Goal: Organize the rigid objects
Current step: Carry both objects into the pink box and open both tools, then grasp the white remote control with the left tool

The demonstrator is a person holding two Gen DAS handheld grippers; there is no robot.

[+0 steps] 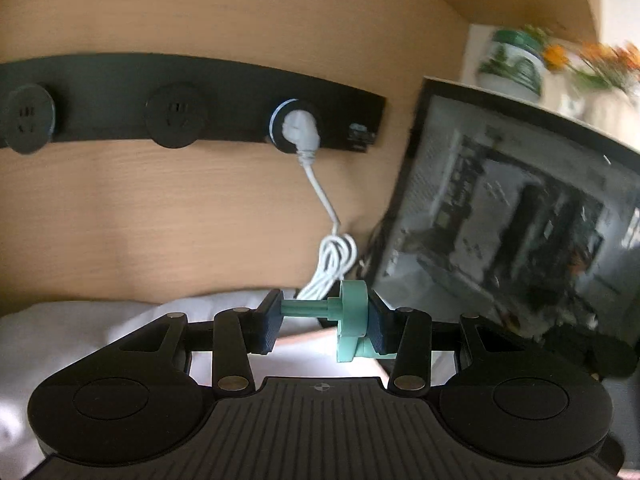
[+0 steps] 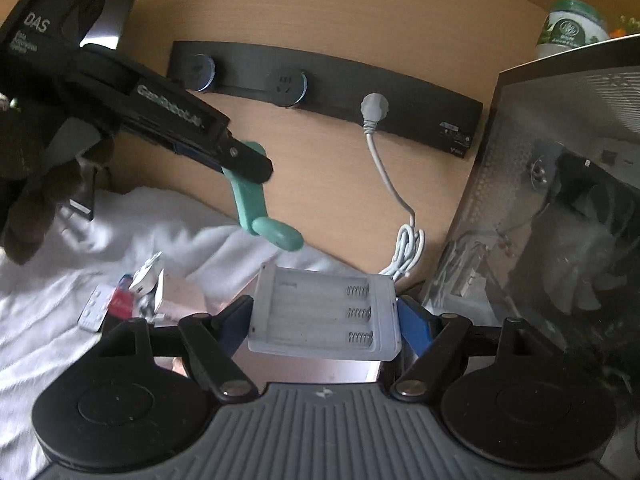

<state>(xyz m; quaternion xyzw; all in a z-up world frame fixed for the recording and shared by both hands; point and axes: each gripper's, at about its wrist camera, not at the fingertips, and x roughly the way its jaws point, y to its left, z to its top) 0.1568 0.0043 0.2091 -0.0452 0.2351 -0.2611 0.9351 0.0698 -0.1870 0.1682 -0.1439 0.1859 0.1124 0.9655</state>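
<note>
Both grippers grip: left (image 1: 325, 322) crank (image 1: 352, 320), right (image 2: 322, 326) battery holder (image 2: 324, 316).

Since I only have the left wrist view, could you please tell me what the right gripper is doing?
Observer: The right gripper is shut on a white battery case.
Operator: Is the case loaded?
Observer: No, its three bays are empty; only springs show.
Operator: My left gripper has the crank; is anything lying on the cloth?
Observer: Yes, small items lie there, left of the case, a red packet among them.
</note>
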